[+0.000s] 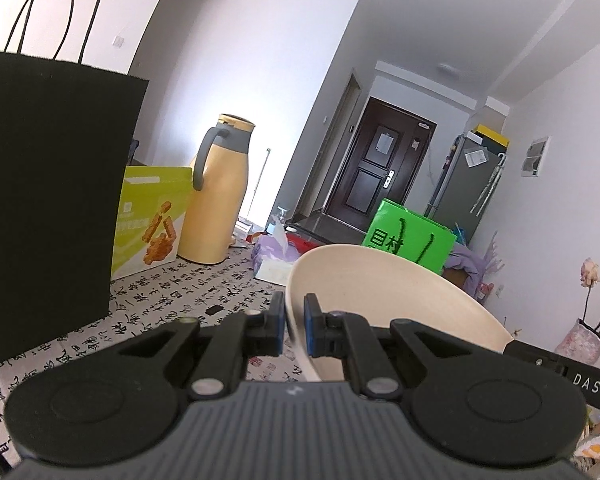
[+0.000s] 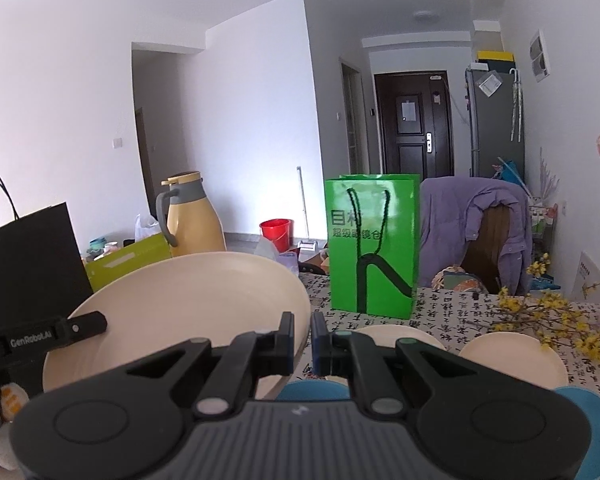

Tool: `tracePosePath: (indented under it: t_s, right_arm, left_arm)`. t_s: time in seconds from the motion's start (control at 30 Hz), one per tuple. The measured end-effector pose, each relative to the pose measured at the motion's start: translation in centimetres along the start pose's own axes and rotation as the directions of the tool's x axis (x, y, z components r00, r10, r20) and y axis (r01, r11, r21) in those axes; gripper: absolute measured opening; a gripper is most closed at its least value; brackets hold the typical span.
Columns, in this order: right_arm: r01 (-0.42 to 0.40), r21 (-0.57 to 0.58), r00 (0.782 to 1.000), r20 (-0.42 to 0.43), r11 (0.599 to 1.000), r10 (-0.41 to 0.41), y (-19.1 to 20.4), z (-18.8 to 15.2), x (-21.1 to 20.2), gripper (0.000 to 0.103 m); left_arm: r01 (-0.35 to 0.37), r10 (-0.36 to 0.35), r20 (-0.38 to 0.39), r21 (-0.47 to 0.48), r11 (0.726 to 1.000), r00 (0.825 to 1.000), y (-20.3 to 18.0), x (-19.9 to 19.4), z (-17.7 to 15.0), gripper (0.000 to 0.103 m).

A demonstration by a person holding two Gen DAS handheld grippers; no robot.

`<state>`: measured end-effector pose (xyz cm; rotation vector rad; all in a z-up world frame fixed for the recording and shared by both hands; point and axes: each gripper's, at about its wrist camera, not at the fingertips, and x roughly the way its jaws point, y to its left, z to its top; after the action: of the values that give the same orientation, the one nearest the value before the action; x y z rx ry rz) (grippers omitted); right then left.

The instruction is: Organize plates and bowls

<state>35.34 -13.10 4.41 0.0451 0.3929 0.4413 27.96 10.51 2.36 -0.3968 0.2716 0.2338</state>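
Observation:
A large cream plate point(image 1: 380, 292) is held up off the table between both grippers. My left gripper point(image 1: 294, 326) is shut on its left rim. My right gripper point(image 2: 303, 342) is shut on its right rim, and the plate point(image 2: 188, 312) fills the left of the right wrist view. The left gripper's body point(image 2: 40, 336) shows at the plate's far side there. On the table below lie two smaller cream plates point(image 2: 404, 334) point(image 2: 512, 356) and two blue dishes point(image 2: 312, 390) point(image 2: 596, 424), partly hidden by my gripper.
A table with a calligraphy-print cloth point(image 1: 172, 304) carries a black paper bag point(image 1: 48, 200), a yellow-green box point(image 1: 152, 216), a yellow jug point(image 1: 216, 196), a green bag point(image 2: 372, 248) and yellow flowers point(image 2: 548, 316). A chair with a purple jacket point(image 2: 476, 220) stands behind.

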Motion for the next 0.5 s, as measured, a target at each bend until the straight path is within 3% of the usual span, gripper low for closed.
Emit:
tracePosePath:
  t_s: [0.5]
  right_arm:
    - [0.033,0.046,0.997,0.071,0.998,-0.036,-2.0,-1.9,-6.9,0.008]
  left_arm:
    - [0.066,-0.067,0.019,0.030,0.997,0.998,-2.7,-3.9,-1.5,0.009]
